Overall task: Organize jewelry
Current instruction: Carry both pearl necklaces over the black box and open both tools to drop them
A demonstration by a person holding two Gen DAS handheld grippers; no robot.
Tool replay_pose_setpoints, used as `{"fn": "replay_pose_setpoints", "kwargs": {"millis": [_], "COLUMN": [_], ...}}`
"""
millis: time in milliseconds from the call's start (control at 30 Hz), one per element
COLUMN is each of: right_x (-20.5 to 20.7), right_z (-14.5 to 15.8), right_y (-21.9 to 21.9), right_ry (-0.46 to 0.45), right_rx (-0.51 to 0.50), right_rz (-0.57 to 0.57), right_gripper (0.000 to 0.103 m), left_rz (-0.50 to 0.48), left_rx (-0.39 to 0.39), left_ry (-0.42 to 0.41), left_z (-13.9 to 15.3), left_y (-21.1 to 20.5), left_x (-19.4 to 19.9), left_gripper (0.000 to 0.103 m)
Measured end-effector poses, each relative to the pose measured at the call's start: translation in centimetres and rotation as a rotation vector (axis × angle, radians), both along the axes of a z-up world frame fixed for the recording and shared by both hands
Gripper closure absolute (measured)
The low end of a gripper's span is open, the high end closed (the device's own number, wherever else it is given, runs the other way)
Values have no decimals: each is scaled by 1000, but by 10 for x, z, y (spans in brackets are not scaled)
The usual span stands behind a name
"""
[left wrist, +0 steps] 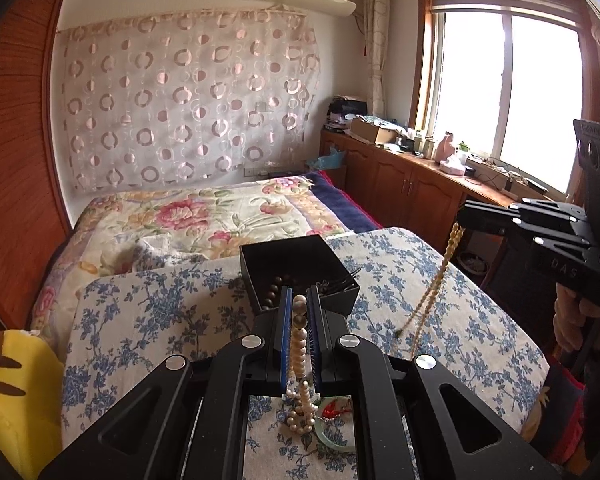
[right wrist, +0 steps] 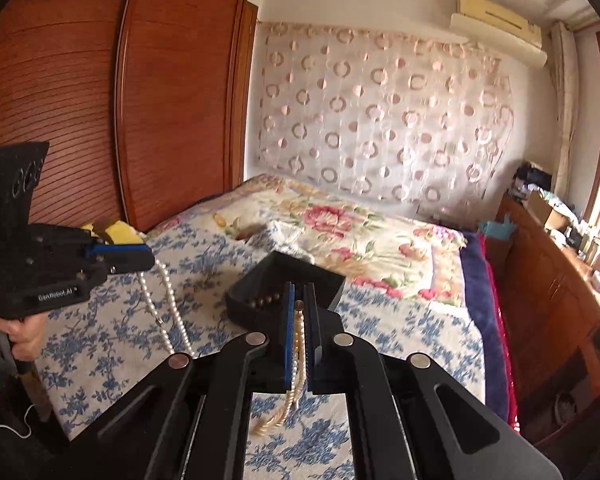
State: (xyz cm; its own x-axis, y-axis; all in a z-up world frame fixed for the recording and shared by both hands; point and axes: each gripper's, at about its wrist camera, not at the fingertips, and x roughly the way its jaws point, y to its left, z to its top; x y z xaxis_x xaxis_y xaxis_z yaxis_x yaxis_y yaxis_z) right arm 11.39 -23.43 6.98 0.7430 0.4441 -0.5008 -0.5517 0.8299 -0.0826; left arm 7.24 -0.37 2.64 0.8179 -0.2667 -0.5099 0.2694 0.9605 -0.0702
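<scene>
Pearls (left wrist: 299,344) are hanging clamped between the pads of the left gripper (left wrist: 299,300), their lower loops trailing onto the floral cloth (left wrist: 148,308) beside a green bangle (left wrist: 334,436) and something red I cannot identify. A second, golden strand (right wrist: 298,344) is being pinched by the right gripper (right wrist: 299,300), its tail swinging blurred below the jaws. Both claws are standing narrow, each closed on its own strand.

Judging by this, the pick-up step is finishing and the carry to the box (left wrist: 300,268) is in hand. Next, each strand probably needs lifting until its tail clears the cloth, then lowering over the box before the jaws part; a dragging tail could snag.

Further off, the box is sitting on the cloth with dark beads (left wrist: 272,292) and thin dark pins inside, though the grippers are covering much of its interior. Whether the two strands are tangled anywhere is hard to tell. Beyond, the bed (left wrist: 204,208) is lying under a patterned curtain.
</scene>
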Motion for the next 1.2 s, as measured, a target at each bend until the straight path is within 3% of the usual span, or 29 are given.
{"fn": "replay_pose_setpoints", "kwargs": {"millis": [467,867,1200], "right_x": [20,62,116], "right_z": [31,56,72], "right_y": [5,14,31], "right_ry": [-65,-100,-88], "right_rx": [-16,-7,19], "right_rz": [5,24,59], "right_gripper": [98,98,98], "left_rz": [-22,-18,-40], "left_rx": [32,38,21], "left_ry": [-64,-137,-108], "left_z": [40,89,98], "left_y": [-10,-9,-11], "left_x": [17,55,101], "left_gripper": [96,96,96]}}
